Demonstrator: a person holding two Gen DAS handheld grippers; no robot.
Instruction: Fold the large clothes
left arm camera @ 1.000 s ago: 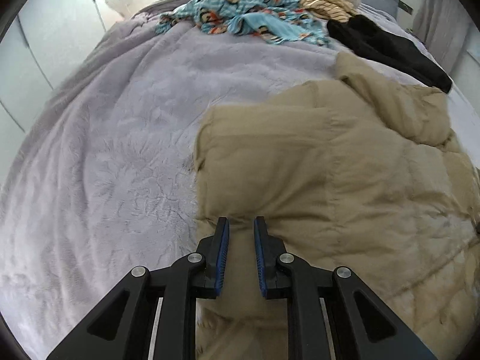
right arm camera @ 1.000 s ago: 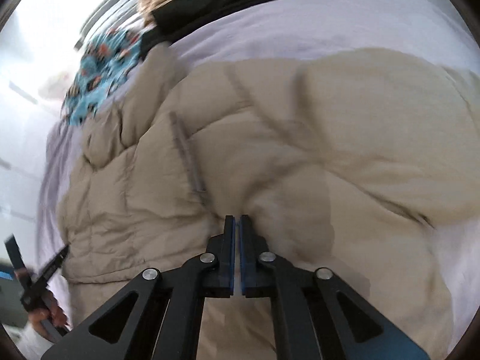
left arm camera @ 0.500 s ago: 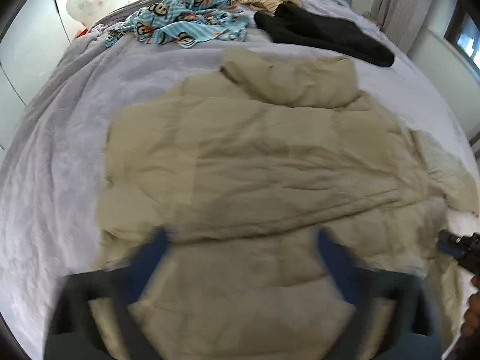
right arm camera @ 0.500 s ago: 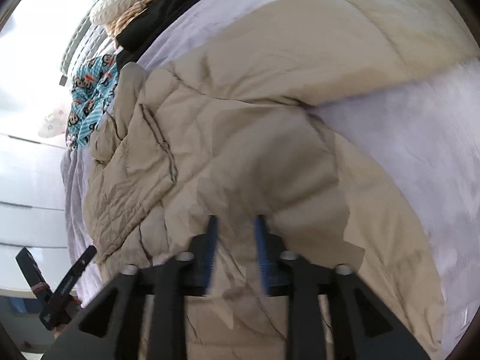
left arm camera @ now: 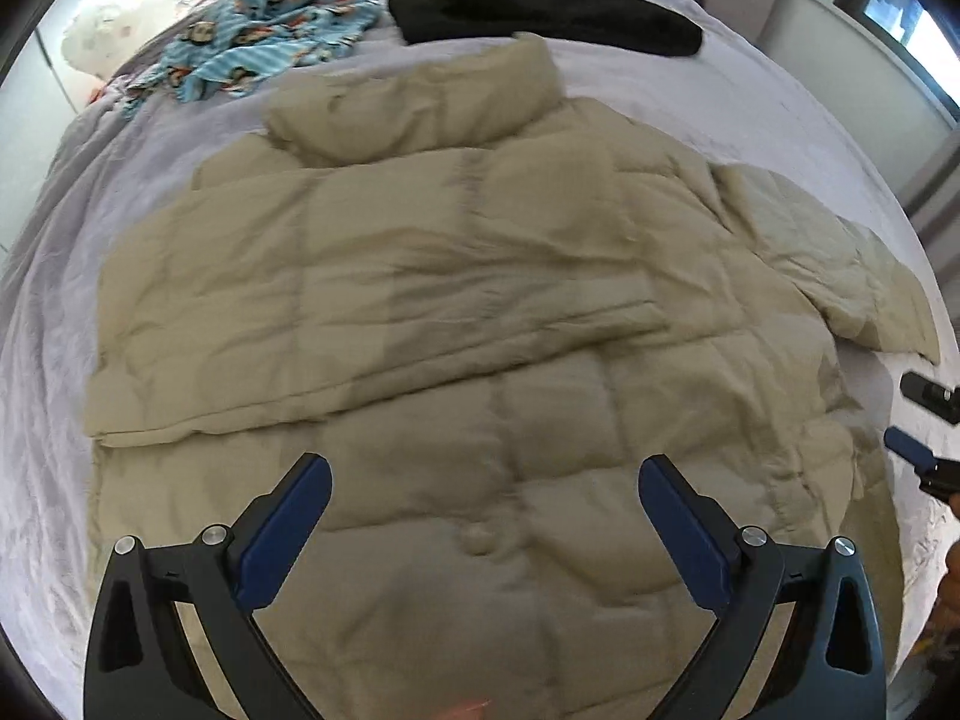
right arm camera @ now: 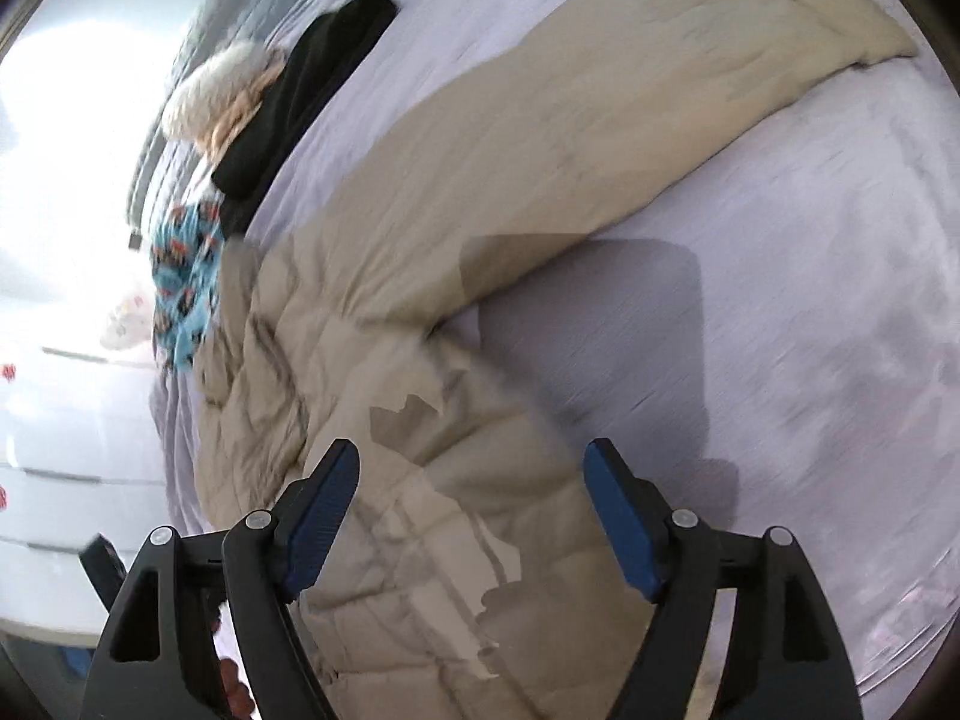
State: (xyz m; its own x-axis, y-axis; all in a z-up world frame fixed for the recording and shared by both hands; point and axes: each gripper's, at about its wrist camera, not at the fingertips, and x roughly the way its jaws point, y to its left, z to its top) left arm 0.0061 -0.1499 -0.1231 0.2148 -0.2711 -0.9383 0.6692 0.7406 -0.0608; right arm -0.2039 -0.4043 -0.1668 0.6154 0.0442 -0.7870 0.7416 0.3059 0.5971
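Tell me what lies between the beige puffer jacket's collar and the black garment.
Left wrist view: only bare lavender blanket separates the collar from the black garment.

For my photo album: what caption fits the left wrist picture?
Open left gripper above a beige jacket spread on a lilac bed.

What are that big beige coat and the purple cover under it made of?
The beige coat looks like a padded puffer with a matte woven shell: stitched seams make puffy squares. The purple bed cover seems plush fleece, judging by its soft, crinkled nap; neither fibre is certain.
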